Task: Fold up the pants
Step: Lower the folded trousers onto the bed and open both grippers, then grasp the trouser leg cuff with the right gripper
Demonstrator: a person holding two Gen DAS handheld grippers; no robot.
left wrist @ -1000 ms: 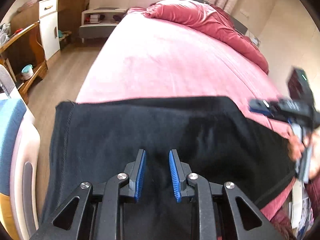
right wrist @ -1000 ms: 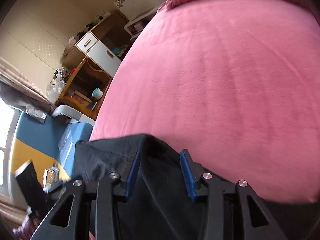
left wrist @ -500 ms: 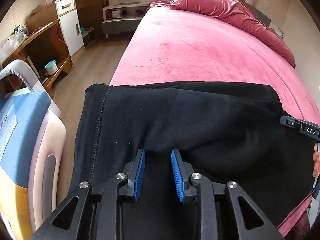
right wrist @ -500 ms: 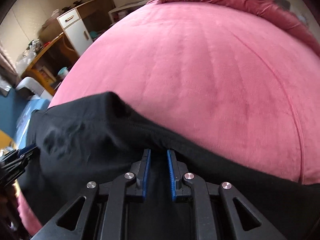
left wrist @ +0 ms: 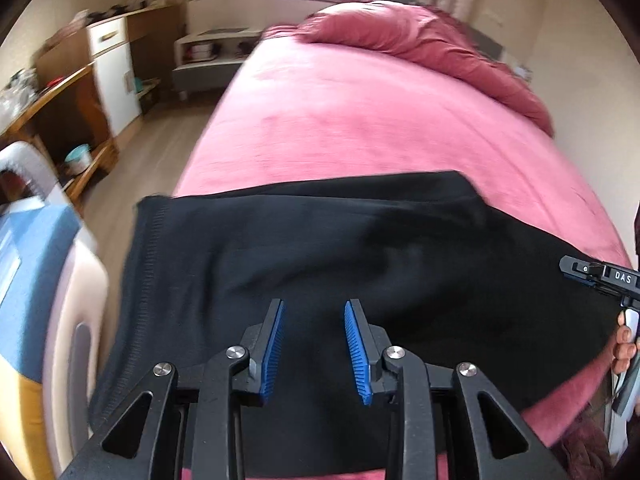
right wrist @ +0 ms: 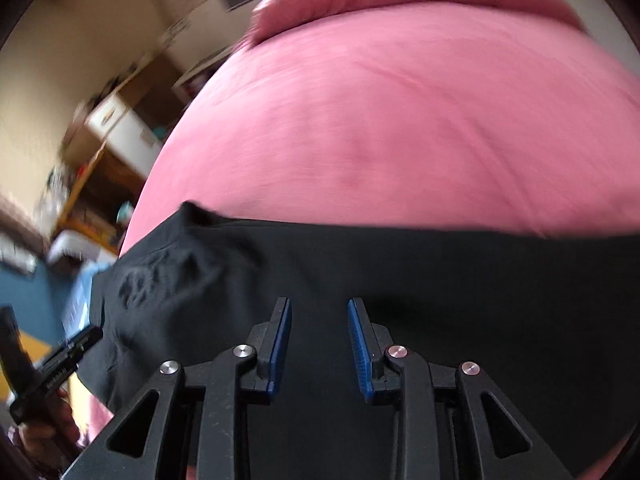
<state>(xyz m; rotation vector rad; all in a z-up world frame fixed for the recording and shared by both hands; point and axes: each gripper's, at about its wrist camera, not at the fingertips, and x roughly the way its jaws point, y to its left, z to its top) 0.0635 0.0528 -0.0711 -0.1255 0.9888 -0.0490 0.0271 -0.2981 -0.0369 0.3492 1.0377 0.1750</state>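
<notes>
The black knit pants (left wrist: 340, 256) are lying across the lower half of both frames on the pink velvety bed cover (left wrist: 360, 120), seemingly folded once. The left gripper (left wrist: 314, 350) and right gripper (right wrist: 319, 346) are hovering with jaws apart, holding nothing; further folds appear to be remaining.

Pink bed (left wrist: 360, 128), crumpled red duvet (left wrist: 420, 40), white-door cabinet (left wrist: 114, 68), wooden desk (left wrist: 52, 100)
</notes>
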